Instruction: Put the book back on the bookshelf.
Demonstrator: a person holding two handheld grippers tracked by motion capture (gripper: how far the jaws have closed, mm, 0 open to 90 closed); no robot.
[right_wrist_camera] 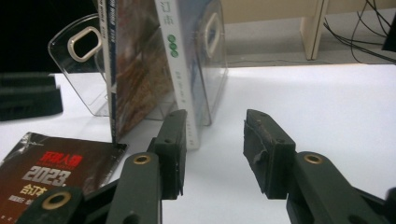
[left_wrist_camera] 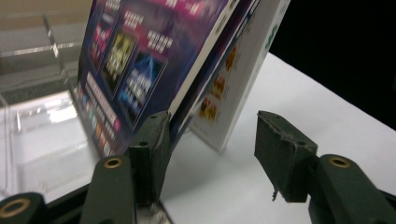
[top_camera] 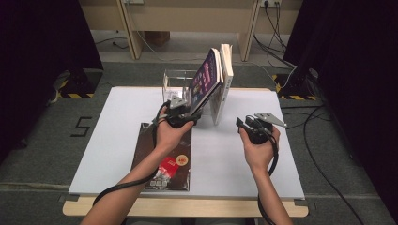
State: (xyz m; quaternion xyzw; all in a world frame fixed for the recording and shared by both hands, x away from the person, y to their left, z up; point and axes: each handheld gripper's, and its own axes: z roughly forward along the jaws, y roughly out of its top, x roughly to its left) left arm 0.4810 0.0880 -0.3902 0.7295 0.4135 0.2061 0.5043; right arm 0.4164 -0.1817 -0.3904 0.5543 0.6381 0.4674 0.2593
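The left gripper (top_camera: 190, 115) has its jaws wide, one jaw against the near face of the purple book (top_camera: 206, 77), apparently to prop it as it leans right onto the upright white book (top_camera: 226, 70) beside the clear acrylic stand (top_camera: 174, 79) at the table's far middle. The book's long axis runs up and tilts right, its cover facing near-left. The right gripper (top_camera: 244, 125) waits empty and wide to the right.

brown magazine (top_camera: 165, 159) flat on white table (top_camera: 117, 136), floor cables (top_camera: 324, 140)

Left gripper (top_camera: 190, 115) reaches far, jaws parted; right gripper (top_camera: 240, 123) sits nearer on the right, jaws parted and empty
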